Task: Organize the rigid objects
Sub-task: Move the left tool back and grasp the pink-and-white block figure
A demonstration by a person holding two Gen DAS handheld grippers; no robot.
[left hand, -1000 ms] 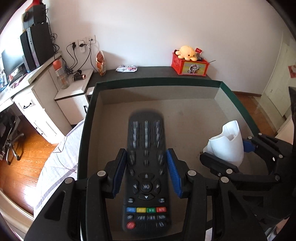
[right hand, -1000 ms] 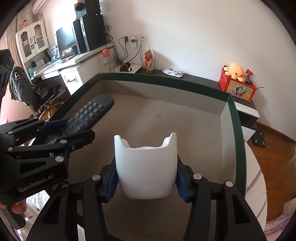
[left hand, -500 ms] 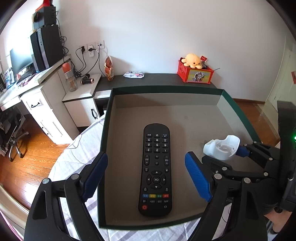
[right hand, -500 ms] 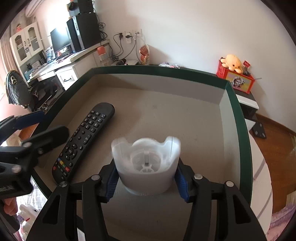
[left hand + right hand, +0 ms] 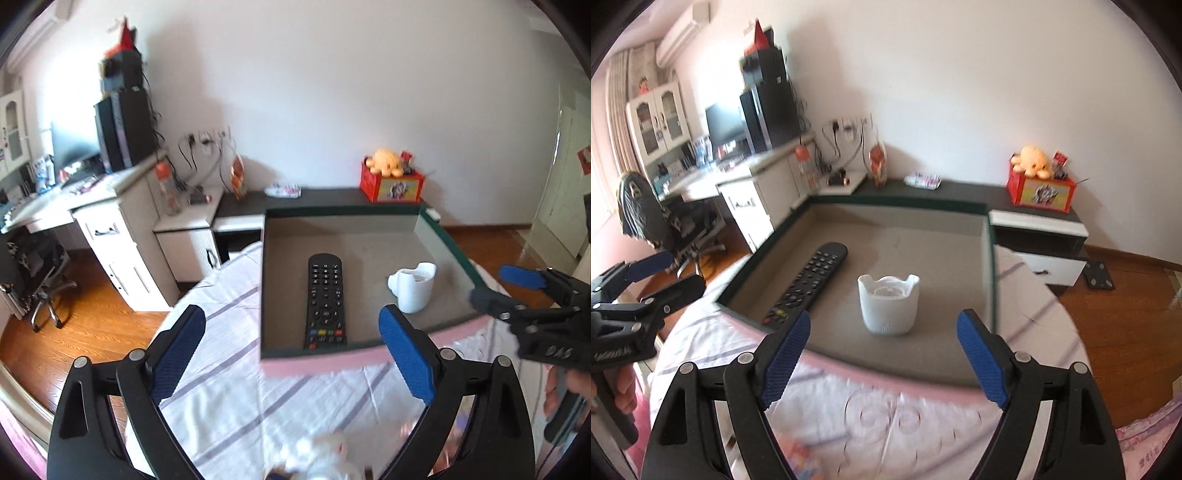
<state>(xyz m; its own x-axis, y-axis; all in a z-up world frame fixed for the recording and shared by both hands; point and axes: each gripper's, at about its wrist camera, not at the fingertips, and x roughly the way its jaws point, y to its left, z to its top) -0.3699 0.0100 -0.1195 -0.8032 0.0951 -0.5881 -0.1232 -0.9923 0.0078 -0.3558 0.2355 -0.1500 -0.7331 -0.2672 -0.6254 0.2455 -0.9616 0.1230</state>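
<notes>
Tray [image 5: 458, 254]: shallow, green-rimmed, grey inside, lying on the bed [image 5: 229, 373].
Remote [image 5: 325, 299]: flat in the tray's left half, coloured-button end at the near wall.
Cup [image 5: 888, 304]: white, upright in the tray, right of the remote, apart from it.
Left hand-held gripper [image 5: 291, 350]: short of the tray's near wall, remote ahead of it — jaws opening, nothing between them.
Right hand-held gripper [image 5: 882, 354]: near the tray's front edge, cup just beyond the fingertips — jaws opening, empty, angled downward.
</notes>
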